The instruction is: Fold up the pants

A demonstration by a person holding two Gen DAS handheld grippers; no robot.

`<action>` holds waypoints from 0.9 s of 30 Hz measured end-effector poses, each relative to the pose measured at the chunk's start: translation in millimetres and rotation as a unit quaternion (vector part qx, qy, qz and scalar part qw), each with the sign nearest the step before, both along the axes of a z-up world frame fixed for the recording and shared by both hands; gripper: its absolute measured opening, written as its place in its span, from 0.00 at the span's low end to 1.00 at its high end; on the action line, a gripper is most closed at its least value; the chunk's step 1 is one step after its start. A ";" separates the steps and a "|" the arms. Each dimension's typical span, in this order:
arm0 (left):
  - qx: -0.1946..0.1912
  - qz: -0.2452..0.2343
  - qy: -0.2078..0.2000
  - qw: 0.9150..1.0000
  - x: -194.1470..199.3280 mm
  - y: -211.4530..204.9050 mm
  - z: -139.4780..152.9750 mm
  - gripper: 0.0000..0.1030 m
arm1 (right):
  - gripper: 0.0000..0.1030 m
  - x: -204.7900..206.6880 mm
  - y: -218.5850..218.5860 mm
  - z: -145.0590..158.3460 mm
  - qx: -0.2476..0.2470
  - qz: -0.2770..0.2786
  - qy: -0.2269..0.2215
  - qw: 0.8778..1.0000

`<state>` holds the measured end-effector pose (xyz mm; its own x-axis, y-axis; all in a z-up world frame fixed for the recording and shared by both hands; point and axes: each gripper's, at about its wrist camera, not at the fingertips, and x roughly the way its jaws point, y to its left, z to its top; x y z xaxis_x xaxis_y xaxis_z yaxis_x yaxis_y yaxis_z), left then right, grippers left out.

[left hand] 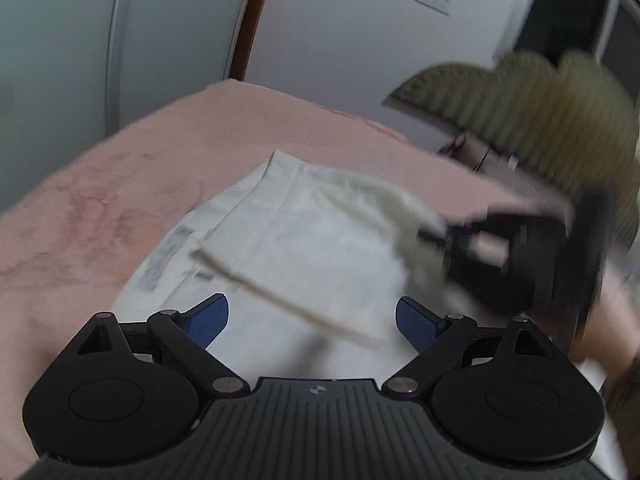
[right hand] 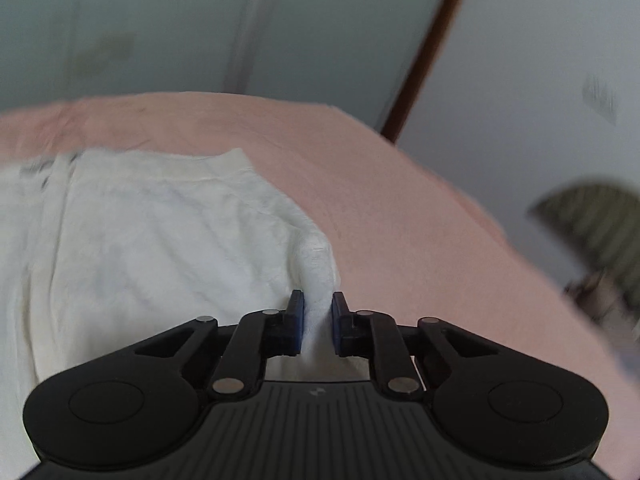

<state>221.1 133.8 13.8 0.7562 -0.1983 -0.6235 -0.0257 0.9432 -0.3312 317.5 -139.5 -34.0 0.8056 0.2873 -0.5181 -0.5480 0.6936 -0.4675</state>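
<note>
Pink bed (left hand: 92,184) fills the middle band of both views; it is the soft flat surface the folding is done on, its far edge curving across the upper half against a pale wall (left hand: 340,40). White pants (left hand: 304,240) lie on it, centre of the left wrist view and left-centre of the right wrist view, spread mostly flat so a fold line can be made; a hem or waistband edge runs along the top of the fabric, upper-middle, and a small printed label (left hand: 168,256) shows at the left edge, too blurred to read. A lifted cloth edge crosses diagonally in the lower centre of the left view, raised off the layer under it, likely because it is being carried over for the fold. Right tool (right hand: 318,320), bottom centre of its own view, has its blue pads pressed together on a bunched ridge of the pants, which tents up toward it; in the left view the same tool shows at right-middle, blurred, holding the fabric corner, with a ribbed olive sleeve (left hand: 552,120) above it in the upper right. Left tool (left hand: 312,324), bottom centre, stands spread wide with nothing pinched, pads either side above the cloth, probably lined up to take the free edge so both corners travel together. Fold looks at an early-to-middle stage.
</note>
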 end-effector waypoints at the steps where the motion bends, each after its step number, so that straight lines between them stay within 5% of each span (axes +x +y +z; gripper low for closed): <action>1: -0.030 0.001 0.005 1.000 11.2 4.3 4.5 0.88 | 0.13 -14.1 5.2 -0.9 -0.018 0.014 -0.021 1.000; 6: -0.109 0.004 0.036 0.993 68.7 4.4 15.0 0.90 | 0.12 -76.7 21.4 -18.3 -0.115 0.073 -0.107 0.985; 11: -0.137 0.015 0.101 0.985 129.1 0.3 -4.5 0.87 | 0.11 -98.7 17.2 -34.1 -0.140 0.093 -0.114 0.979; 16: -0.207 0.044 0.167 0.963 163.6 6.3 -34.2 0.51 | 0.11 -104.1 12.3 -36.8 -0.133 0.093 -0.118 0.980; 18: -0.235 0.047 0.167 0.956 162.7 8.8 -43.2 0.11 | 0.11 -106.2 15.8 -37.4 -0.133 0.094 -0.122 0.979; 20: -0.235 0.048 0.157 0.958 154.3 9.0 -44.4 0.03 | 0.11 -108.2 15.3 -38.3 -0.134 0.090 -0.127 0.979; 24: -0.198 0.015 0.093 0.976 108.1 6.4 -27.4 0.03 | 0.12 -123.8 10.9 -35.4 -0.139 0.075 -0.142 0.977; 26: -0.191 -0.004 0.071 0.979 75.8 9.1 -22.1 0.03 | 0.18 -141.3 5.2 -28.4 -0.131 0.068 -0.147 0.978; 27: -0.194 -0.013 0.065 0.979 60.9 12.4 -21.4 0.03 | 0.30 -149.7 0.5 -24.7 -0.126 0.063 -0.148 0.979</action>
